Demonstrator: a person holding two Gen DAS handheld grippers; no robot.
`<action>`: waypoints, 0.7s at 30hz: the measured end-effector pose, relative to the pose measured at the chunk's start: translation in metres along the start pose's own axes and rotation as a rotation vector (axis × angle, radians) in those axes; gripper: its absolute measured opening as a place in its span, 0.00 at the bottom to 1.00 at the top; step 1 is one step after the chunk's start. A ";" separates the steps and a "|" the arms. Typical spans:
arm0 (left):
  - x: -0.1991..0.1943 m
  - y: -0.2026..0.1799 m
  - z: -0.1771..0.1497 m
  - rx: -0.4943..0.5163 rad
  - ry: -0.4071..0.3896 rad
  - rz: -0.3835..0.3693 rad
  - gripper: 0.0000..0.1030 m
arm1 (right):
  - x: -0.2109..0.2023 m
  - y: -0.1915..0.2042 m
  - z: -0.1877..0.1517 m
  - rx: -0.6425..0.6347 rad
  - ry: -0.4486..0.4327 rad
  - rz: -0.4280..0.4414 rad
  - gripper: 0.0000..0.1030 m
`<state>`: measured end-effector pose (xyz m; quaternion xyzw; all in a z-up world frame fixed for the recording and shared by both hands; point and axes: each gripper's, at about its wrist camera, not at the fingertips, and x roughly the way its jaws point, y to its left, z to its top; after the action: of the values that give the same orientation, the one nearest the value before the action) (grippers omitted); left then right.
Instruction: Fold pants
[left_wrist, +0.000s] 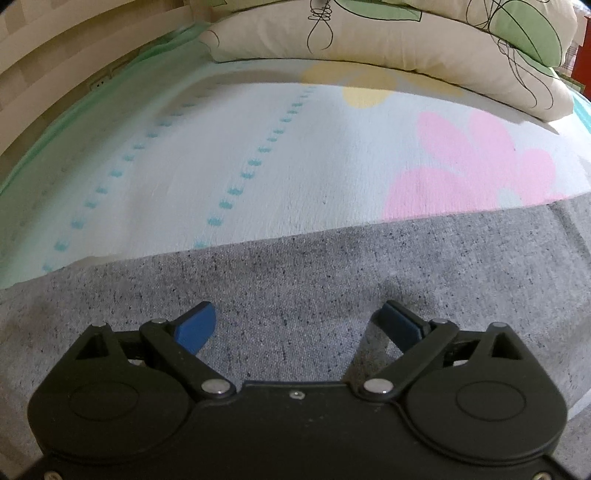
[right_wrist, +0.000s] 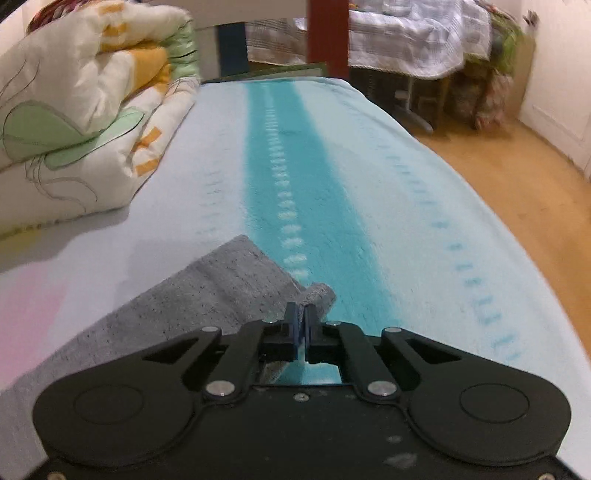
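Grey speckled pants (left_wrist: 295, 266) lie flat across the bed sheet (left_wrist: 258, 147) and fill the lower half of the left wrist view. My left gripper (left_wrist: 297, 310) hovers just over the cloth with its blue pads (left_wrist: 195, 326) wide apart and nothing between them. In the right wrist view a corner of the pants (right_wrist: 221, 280) reaches onto the teal stripe of the sheet (right_wrist: 314, 166). My right gripper (right_wrist: 302, 310) is shut, its pads pinching a small raised fold of the grey cloth at that corner.
A folded cream quilt with green and orange patches (left_wrist: 369, 33) (right_wrist: 85, 122) lies along the far side of the bed. The bed's right edge drops to a wooden floor (right_wrist: 517, 166). A red post (right_wrist: 328, 33) and cluttered furniture stand beyond the bed's end.
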<state>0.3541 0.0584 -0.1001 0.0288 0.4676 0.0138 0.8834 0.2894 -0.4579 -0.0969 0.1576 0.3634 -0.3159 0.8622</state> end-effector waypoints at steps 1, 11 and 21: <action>0.000 0.001 0.001 0.000 0.002 -0.006 0.95 | -0.004 0.002 0.000 -0.013 -0.008 0.021 0.08; -0.010 0.019 0.021 0.054 -0.023 0.007 0.91 | -0.040 0.098 0.002 -0.221 0.078 0.296 0.33; 0.014 0.045 0.036 0.072 -0.025 0.062 0.91 | -0.007 0.182 -0.016 -0.084 0.259 0.330 0.37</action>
<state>0.3918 0.1027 -0.0881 0.0751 0.4554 0.0242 0.8868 0.3970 -0.3103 -0.0949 0.2183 0.4532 -0.1324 0.8541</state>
